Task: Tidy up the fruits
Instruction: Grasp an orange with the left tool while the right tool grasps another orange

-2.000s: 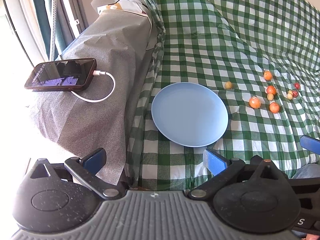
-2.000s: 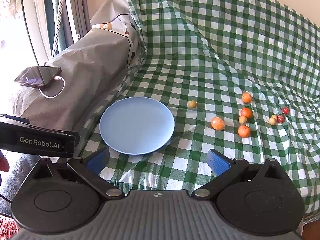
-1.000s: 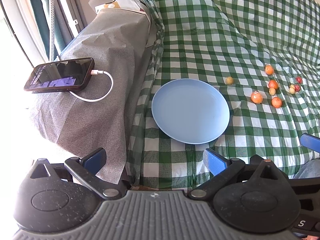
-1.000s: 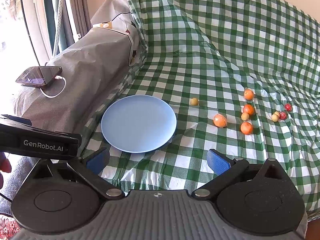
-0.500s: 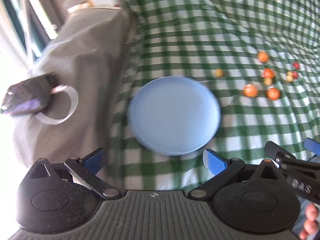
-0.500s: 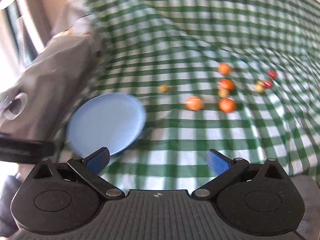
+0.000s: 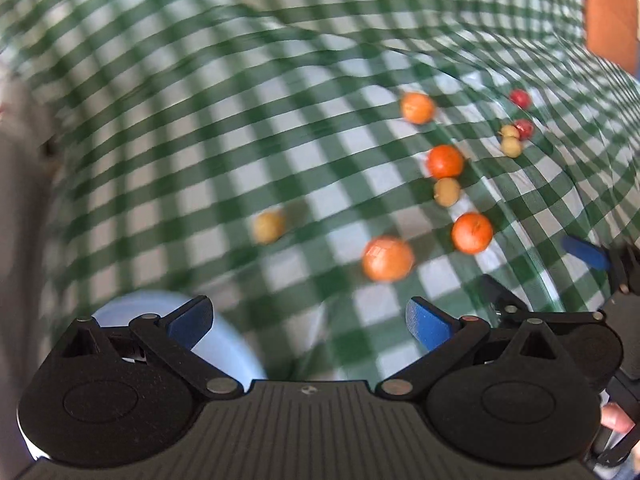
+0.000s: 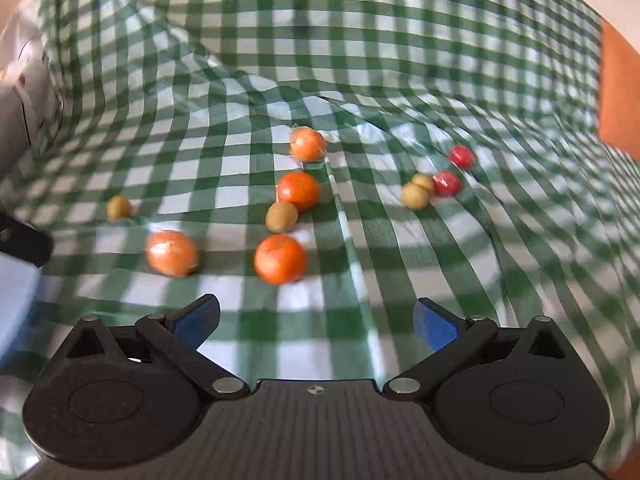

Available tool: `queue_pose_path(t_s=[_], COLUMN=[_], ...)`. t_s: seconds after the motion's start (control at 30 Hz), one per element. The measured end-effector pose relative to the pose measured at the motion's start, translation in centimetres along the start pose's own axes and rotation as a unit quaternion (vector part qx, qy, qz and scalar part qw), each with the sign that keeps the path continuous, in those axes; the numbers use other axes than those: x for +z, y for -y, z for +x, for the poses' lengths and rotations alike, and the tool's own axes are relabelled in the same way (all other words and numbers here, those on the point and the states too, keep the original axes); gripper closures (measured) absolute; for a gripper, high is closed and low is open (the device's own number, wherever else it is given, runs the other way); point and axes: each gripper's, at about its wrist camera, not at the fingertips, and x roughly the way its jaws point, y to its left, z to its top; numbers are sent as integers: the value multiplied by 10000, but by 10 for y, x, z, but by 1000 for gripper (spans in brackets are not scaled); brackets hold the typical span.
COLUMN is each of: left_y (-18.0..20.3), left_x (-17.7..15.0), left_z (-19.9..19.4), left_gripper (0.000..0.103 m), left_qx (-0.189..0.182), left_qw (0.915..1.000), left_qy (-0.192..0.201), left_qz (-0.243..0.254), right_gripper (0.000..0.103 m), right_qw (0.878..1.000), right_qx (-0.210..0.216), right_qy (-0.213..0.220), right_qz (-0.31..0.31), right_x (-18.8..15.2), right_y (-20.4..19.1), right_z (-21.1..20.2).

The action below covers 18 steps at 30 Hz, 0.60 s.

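Your left gripper (image 7: 306, 320) and right gripper (image 8: 316, 316) both gape wide, empty; fruits (image 8: 280, 259) lie at frame centre.

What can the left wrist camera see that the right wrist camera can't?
Only the left wrist view shows a fingertip at the lower right, and much more of the blue plate. Only the right wrist view shows a white object at the far left edge. Both show the green checked cloth, four orange fruits, four small yellowish ones and two small red ones loose on it, and each camera's own open gripper, the left and the right.
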Motion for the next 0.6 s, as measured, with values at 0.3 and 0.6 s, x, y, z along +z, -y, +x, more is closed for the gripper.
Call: queue_pose_path(t_s=[0.3,0.6], left_y=[32,27], left_x=[28,33], left_z=[69,57], left_gripper=[2,58], left_qx=[-620,-821], left_qw=[9946,9955], left_qy=[-231,-381], left_qz=[805,266], right_gripper=[31,67], right_qw=[9962,9952], right_qx=[733,535], right_qy=[206,504], right_qz=[-420,-642], right_x=[7,10], right_y=[18,11], right_z=[60,48])
